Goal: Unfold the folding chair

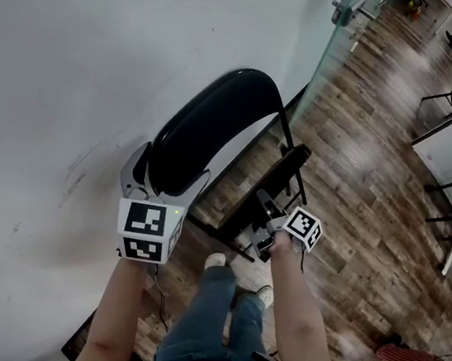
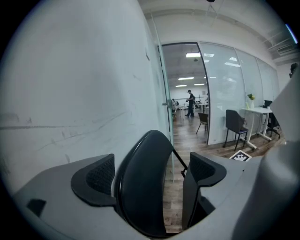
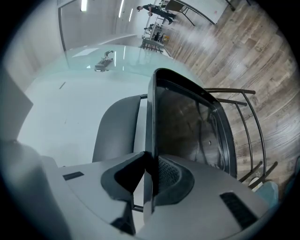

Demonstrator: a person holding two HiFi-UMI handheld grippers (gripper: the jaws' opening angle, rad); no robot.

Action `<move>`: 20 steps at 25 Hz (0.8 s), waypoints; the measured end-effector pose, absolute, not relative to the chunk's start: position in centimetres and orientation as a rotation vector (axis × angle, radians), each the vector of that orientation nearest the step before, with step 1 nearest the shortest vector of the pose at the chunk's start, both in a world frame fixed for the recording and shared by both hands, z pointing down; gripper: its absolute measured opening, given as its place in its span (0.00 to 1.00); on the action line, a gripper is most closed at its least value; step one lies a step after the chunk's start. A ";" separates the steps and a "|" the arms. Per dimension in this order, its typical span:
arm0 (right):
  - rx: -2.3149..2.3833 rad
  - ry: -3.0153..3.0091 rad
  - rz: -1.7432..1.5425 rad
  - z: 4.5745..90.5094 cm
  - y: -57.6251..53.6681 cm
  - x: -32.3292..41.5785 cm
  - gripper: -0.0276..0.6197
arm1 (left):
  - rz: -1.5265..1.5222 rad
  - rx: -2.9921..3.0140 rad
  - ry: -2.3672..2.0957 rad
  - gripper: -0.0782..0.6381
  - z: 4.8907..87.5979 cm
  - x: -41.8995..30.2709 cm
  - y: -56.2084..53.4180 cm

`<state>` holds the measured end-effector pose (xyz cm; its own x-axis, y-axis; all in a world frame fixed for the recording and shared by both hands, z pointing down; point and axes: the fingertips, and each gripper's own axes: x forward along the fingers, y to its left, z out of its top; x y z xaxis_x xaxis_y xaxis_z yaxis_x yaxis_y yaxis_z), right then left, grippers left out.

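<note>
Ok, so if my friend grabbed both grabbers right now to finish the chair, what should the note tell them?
Left gripper: open, jaws wide, with the black backrest between them and a gap at one pad.
Right gripper: shut on the thin edge of the seat.
Chair: stands on the wooden floor beside the white wall, seat tipped up, not yet unfolded.
Done: both grippers are at the chair.
Left: probably steady the backrest and swing the seat down until the chair stands open.
</note>
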<state>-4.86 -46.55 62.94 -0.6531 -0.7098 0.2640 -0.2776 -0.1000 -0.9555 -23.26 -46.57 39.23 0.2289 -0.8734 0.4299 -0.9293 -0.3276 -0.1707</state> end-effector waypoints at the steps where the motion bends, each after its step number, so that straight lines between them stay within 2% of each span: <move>1: -1.082 1.846 -1.806 63.0 -46.3 -4.4 0.13 | 0.705 2.364 -1.748 0.81 39.3 -23.3 -46.7; 20: -1.087 1.857 -1.782 64.6 -42.1 1.9 0.17 | 0.810 2.267 -1.746 0.77 42.4 -23.8 -47.0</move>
<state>1.90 -42.08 64.58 -0.6465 -0.7191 0.2547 -0.2842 -0.0829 -0.9552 -23.85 -47.00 42.36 0.1685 -0.8433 0.5103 -0.9342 -0.3017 -0.1902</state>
